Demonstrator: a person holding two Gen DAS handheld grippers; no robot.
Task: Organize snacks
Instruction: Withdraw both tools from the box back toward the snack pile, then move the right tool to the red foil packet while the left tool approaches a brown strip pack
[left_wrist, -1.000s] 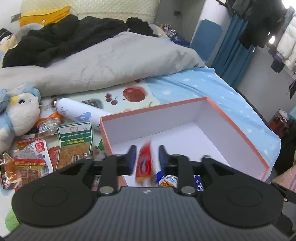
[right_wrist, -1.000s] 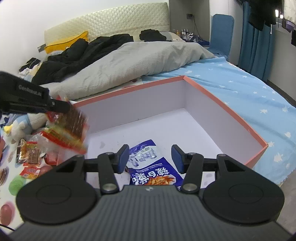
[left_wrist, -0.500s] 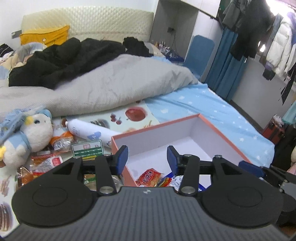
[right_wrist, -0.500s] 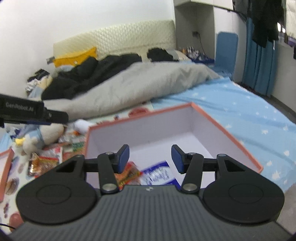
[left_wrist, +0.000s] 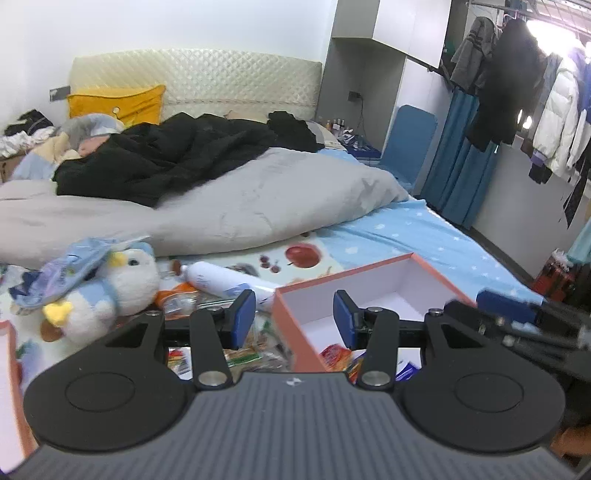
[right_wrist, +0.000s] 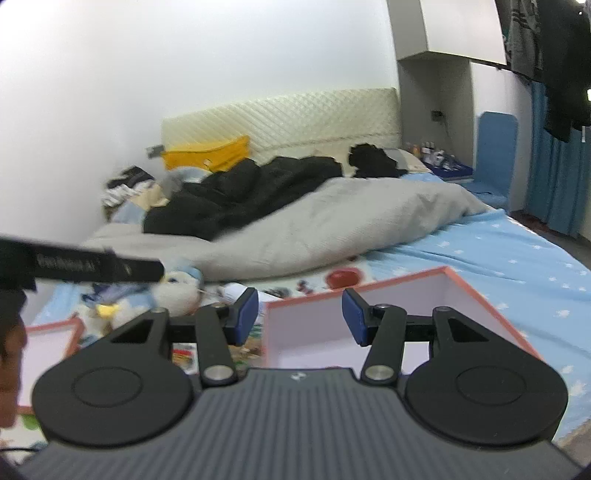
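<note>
An orange-rimmed box (left_wrist: 369, 291) with a white inside stands on the bed, just past both grippers. A red snack packet (left_wrist: 334, 354) and a blue one (left_wrist: 408, 369) lie in its near end. More loose packets (left_wrist: 251, 350) lie on the sheet left of the box. My left gripper (left_wrist: 293, 319) hovers open over the box's left corner, nothing between its fingers. My right gripper (right_wrist: 299, 317) is open and empty too, above the box (right_wrist: 406, 299); its blue pads (left_wrist: 506, 311) show at the box's right side.
A plush penguin (left_wrist: 110, 291) and a white tube (left_wrist: 221, 282) lie left of the box. The box lid (right_wrist: 55, 332) rests at the far left. A grey duvet (left_wrist: 240, 206) and black clothes cover the bed behind. Hanging coats and a blue curtain are at the right.
The left gripper let go of the red packet, which now lies in the box, and its jaws widened. Both grippers rose and drew back from the box.
</note>
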